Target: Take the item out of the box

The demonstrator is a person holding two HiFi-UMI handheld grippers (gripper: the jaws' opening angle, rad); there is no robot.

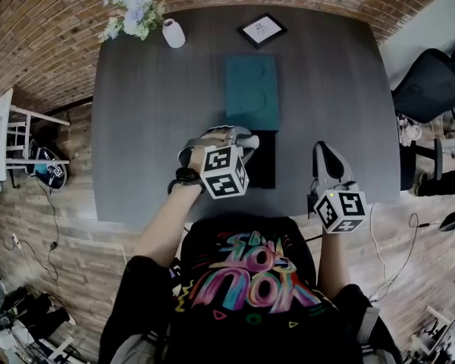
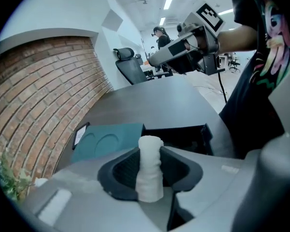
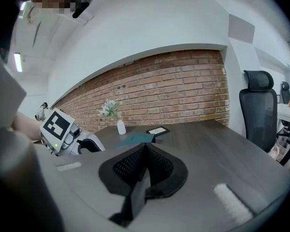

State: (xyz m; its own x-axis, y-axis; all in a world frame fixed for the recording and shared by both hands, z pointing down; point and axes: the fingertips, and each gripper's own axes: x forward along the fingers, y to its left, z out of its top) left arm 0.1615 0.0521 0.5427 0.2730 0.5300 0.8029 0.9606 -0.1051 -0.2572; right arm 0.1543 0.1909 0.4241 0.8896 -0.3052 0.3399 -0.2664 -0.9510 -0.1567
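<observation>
Holding the white item (image 2: 150,154) clamped in its fingers by the open box (image 2: 183,134), the left gripper (image 2: 150,167) seems mid-removal; next, carry it clear onto the table (image 1: 152,127), while the right gripper (image 3: 144,152) has its fingers together, empty.

The white roll (image 2: 150,178) is a small cylinder with a rough, cloth-like surface. It stands upright, pinched at both sides between the jaws of the left gripper (image 2: 150,153). It is outside the black box (image 2: 205,135) and just to that box's near left side. The black box is shallow and rectangular, lies flat with its top open, and its inside is dark. A teal lid (image 2: 108,138) with two round impressions lies flat against the box's far edge.
</observation>
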